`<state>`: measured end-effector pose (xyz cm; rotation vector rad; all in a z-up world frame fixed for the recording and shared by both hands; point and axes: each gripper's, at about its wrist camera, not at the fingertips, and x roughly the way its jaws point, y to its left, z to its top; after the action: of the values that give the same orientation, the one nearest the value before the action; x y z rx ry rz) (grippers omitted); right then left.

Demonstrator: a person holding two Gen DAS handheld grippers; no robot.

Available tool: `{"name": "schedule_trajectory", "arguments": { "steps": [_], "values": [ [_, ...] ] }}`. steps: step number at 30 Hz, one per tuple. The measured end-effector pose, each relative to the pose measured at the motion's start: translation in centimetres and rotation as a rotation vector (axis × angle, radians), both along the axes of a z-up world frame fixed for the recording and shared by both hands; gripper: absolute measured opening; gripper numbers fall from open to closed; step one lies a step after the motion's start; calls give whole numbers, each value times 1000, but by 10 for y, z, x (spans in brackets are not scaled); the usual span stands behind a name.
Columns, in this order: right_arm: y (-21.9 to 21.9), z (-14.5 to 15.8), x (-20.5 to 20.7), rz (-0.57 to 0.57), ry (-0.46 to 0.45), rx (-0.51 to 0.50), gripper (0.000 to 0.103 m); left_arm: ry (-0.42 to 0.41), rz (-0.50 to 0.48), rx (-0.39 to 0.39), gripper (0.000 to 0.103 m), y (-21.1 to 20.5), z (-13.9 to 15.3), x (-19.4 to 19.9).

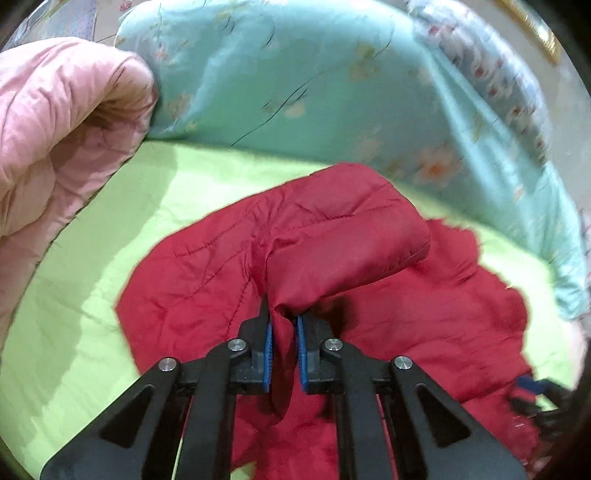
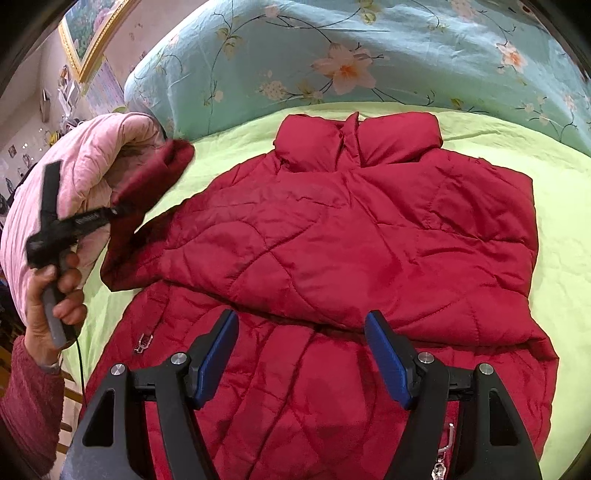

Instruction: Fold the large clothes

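A red quilted jacket [image 2: 351,240] lies on a lime green sheet [image 2: 554,258], with its collar [image 2: 358,140] towards the far side. At the left a person's hand [image 2: 55,306] holds my left gripper [image 2: 114,212], which has the sleeve [image 2: 155,177] raised off the bed. In the left wrist view the left gripper [image 1: 284,317] is shut, with a fold of the red sleeve [image 1: 347,251] pinched between its blue pads. My right gripper [image 2: 301,325] stands open above the jacket's lower front, with nothing between its fingers. It also shows at the lower right [image 1: 532,387].
A pink quilt [image 2: 92,158] is bunched at the left of the bed. A teal floral quilt [image 2: 332,55] is rolled along the far side. A gold-framed picture [image 2: 92,33] hangs on the wall behind. Metal zip pulls [image 2: 142,343] lie on the jacket's lower part.
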<state>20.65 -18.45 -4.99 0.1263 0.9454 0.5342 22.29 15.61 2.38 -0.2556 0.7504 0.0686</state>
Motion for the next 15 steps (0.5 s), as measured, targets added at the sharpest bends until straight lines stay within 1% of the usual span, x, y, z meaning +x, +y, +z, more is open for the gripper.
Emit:
{"name": "schedule_trajectory", "arguments": {
  "steps": [4,7,10,15],
  "values": [
    [-5,4,0,-19,-7,17,72,-36,-82,-18,8,-35,10,-1],
    [-14,6,2,-46,-9,29,72,-41,-159,-26,8,-72,6,-2],
    [-30,8,4,-86,-10,41,72,-20,-228,-32,8,-109,-5,1],
    [-54,6,6,-135,9,72,72,14,-279,-46,8,-154,-26,6]
  ]
}}
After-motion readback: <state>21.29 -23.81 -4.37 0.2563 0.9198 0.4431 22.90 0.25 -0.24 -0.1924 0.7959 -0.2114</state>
